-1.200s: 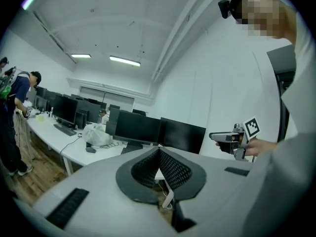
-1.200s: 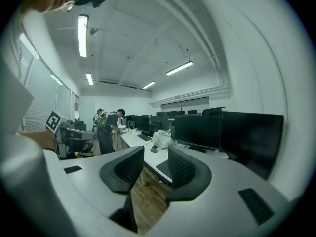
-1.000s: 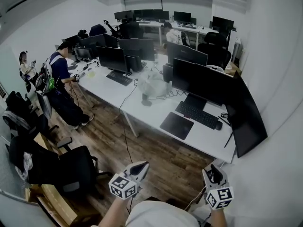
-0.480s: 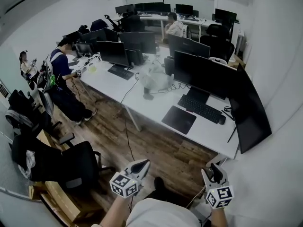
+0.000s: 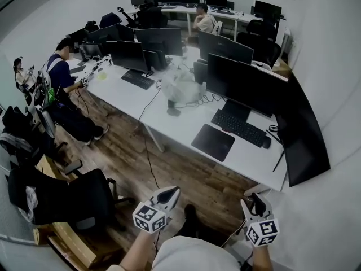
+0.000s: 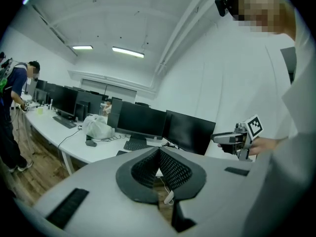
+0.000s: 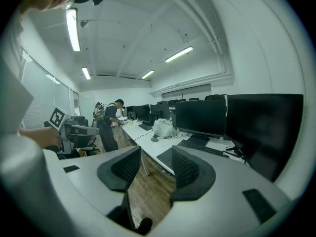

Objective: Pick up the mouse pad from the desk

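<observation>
You hold both grippers low in front of you, over the wooden floor [image 5: 186, 176] and well short of the desk [image 5: 183, 126]. Your left gripper [image 5: 169, 192] has its jaws brought together at the tips, with nothing caught between them. Your right gripper [image 5: 255, 199] has its jaws standing moderately apart and holds nothing; through the gap between them the right gripper view shows only floor and the near edge of the desk, far off. The mouse pad [image 5: 213, 142], a dark flat rectangle, lies on the desk ahead of both grippers, roughly on the line between them and well apart from either, close to the desk's near edge. Just beyond it from your grippers sits a black keyboard [image 5: 241, 128], with a dark mouse [image 5: 267, 143] at its right end and a row of dark monitors [image 5: 242, 92] behind. Farther along the desk, ahead and to the left of your left gripper, rests a pale plastic bag [image 5: 181, 89] with cables trailing near it. A black office chair [image 5: 84, 199] stands on the floor off to the left of your left gripper. Neither gripper touches the desk or anything on it.
</observation>
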The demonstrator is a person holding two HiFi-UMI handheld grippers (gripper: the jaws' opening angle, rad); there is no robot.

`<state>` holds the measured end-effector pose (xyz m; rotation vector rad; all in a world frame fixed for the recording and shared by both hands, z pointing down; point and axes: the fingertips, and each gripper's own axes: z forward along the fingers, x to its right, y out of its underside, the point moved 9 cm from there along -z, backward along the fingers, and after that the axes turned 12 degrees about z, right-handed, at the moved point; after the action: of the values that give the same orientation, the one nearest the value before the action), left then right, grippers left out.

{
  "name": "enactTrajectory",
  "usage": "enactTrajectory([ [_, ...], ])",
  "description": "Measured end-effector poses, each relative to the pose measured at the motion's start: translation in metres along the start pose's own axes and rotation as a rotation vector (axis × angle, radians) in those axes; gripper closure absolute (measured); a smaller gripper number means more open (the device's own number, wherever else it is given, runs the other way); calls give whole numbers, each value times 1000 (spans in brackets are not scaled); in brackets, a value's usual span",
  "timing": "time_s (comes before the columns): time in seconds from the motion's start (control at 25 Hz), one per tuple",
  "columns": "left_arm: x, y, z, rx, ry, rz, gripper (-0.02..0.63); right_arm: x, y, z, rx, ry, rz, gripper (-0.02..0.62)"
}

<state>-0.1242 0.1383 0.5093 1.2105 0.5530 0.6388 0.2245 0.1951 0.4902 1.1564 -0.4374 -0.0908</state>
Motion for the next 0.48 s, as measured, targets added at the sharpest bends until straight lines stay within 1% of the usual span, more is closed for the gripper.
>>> enactTrajectory([
  [0.24,-50,-1,38,-29,20,21,591,4,-18,58,-31,16,-10,385],
  [0.48,-102,-2,70,-49,57,22,591,8,-37,113,-45,50,-15,385],
])
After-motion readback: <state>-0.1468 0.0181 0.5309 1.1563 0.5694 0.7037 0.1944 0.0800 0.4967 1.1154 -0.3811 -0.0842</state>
